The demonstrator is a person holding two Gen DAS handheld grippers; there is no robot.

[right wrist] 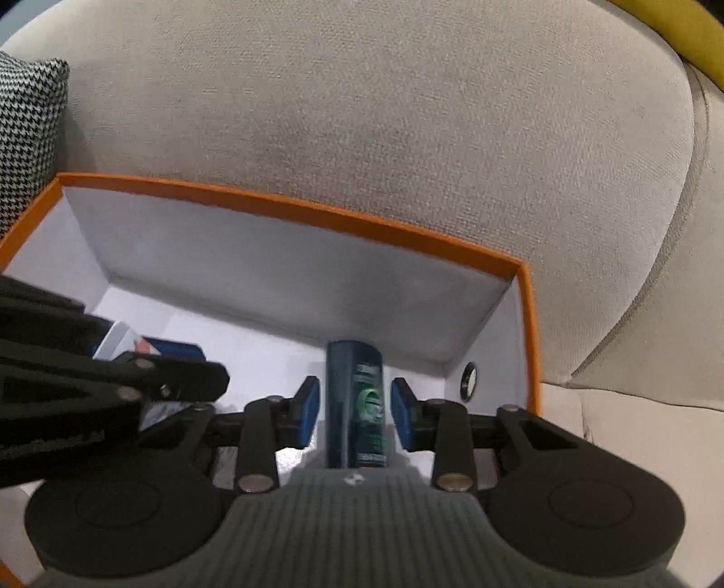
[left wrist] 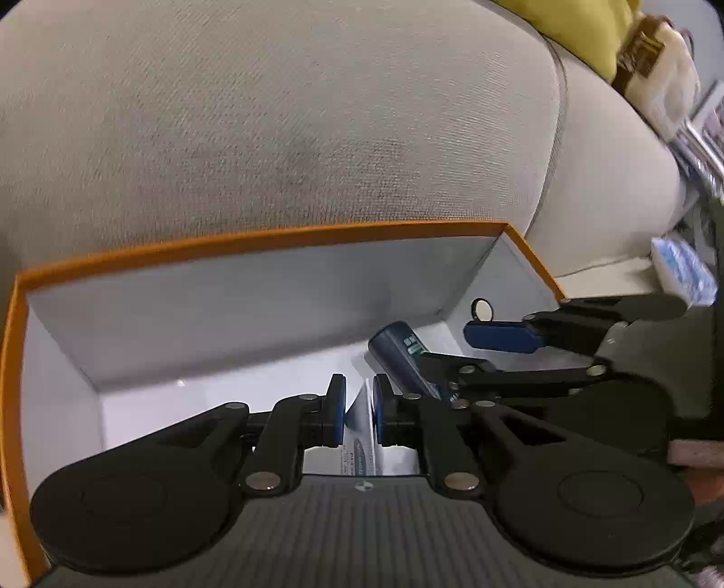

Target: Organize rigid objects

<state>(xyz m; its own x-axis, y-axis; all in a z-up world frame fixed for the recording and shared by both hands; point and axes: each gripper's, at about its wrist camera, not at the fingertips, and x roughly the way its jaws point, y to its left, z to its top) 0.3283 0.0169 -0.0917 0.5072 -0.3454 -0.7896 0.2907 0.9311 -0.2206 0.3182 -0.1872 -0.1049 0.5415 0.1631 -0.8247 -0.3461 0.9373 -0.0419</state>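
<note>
An orange-rimmed white box (left wrist: 271,237) sits on a beige sofa seat. My left gripper (left wrist: 359,382) reaches into it, shut on a thin white printed packet (left wrist: 362,434) that stands edge-on between the blue pads. A dark blue bottle (right wrist: 355,407) with a green logo lies on the box floor near the right wall. My right gripper (right wrist: 356,384) hangs over it, open, with white floor showing between each pad and the bottle. In the left wrist view the bottle (left wrist: 398,350) lies just left of the right gripper (left wrist: 448,346). The packet's corner (right wrist: 118,341) shows behind the left gripper's arm.
A small round black-rimmed disc (right wrist: 469,382) leans on the box's right wall. The sofa back (right wrist: 407,113) rises right behind the box (right wrist: 316,210). A houndstooth cushion (right wrist: 27,126) is at the left, a yellow cushion (left wrist: 565,22) and beige bag (left wrist: 656,59) at the right.
</note>
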